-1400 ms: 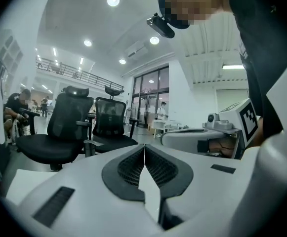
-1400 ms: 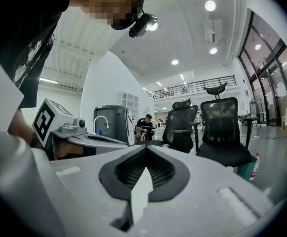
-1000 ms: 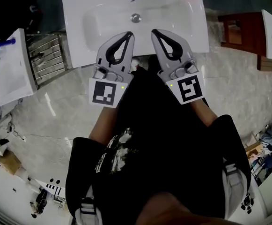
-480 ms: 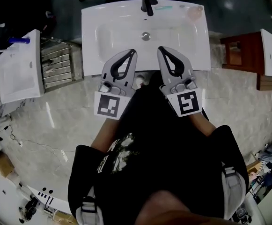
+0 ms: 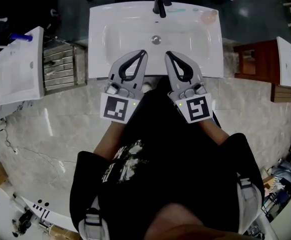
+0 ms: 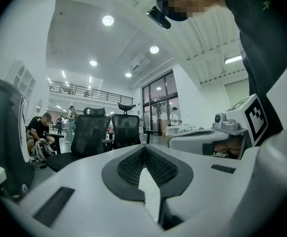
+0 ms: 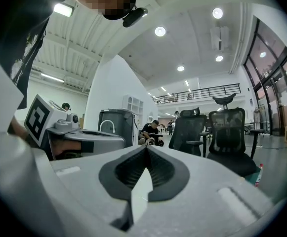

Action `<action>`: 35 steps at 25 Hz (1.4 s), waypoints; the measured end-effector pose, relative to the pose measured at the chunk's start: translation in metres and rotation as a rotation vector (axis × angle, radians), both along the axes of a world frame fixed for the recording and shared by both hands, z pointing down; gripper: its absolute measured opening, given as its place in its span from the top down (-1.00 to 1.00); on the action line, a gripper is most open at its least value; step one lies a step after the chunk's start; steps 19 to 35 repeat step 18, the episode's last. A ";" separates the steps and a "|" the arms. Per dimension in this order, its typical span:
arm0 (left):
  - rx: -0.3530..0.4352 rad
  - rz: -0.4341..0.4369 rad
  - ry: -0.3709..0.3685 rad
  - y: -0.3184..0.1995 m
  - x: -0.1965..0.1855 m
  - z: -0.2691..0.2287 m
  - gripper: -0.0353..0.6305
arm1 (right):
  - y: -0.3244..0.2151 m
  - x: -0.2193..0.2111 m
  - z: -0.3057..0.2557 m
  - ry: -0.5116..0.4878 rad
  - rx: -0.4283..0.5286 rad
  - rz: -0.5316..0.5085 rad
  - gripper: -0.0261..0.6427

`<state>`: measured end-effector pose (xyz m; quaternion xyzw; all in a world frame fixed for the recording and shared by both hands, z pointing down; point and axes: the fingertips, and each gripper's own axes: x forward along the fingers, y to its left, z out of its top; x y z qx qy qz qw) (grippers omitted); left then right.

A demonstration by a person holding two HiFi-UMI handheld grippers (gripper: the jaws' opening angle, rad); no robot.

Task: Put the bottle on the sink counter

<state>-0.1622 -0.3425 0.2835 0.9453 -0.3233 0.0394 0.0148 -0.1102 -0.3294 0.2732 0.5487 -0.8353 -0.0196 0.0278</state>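
Note:
The white sink (image 5: 97, 44) fills the top centre of the head view, with a black faucet (image 5: 159, 4) at its back edge and a drain (image 5: 156, 39) in the basin. A pinkish round thing (image 5: 209, 15) stands on the sink counter's back right corner; whether it is the bottle I cannot tell. My left gripper (image 5: 143, 52) and right gripper (image 5: 167, 53) hang side by side over the sink's front rim, both shut with nothing between the jaws. The left gripper view (image 6: 144, 147) and right gripper view (image 7: 146, 147) show the pads meeting, empty.
A second white basin (image 5: 17, 69) and a metal rack (image 5: 60, 66) stand left of the sink. A brown wooden cabinet (image 5: 253, 59) is on the right. Marble floor lies around the person. Black office chairs (image 6: 91, 130) and distant people show in the gripper views.
The sink has slid lower and more to the centre of the head view. Both grippers have drawn slightly closer together and stay shut.

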 end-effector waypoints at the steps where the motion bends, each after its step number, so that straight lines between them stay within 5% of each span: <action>1: 0.003 -0.002 0.002 0.000 -0.001 0.000 0.84 | 0.000 -0.001 0.001 0.002 -0.003 -0.002 0.94; 35: -0.039 0.006 0.009 0.011 -0.010 0.024 0.85 | 0.016 -0.014 0.032 0.071 -0.084 -0.032 0.94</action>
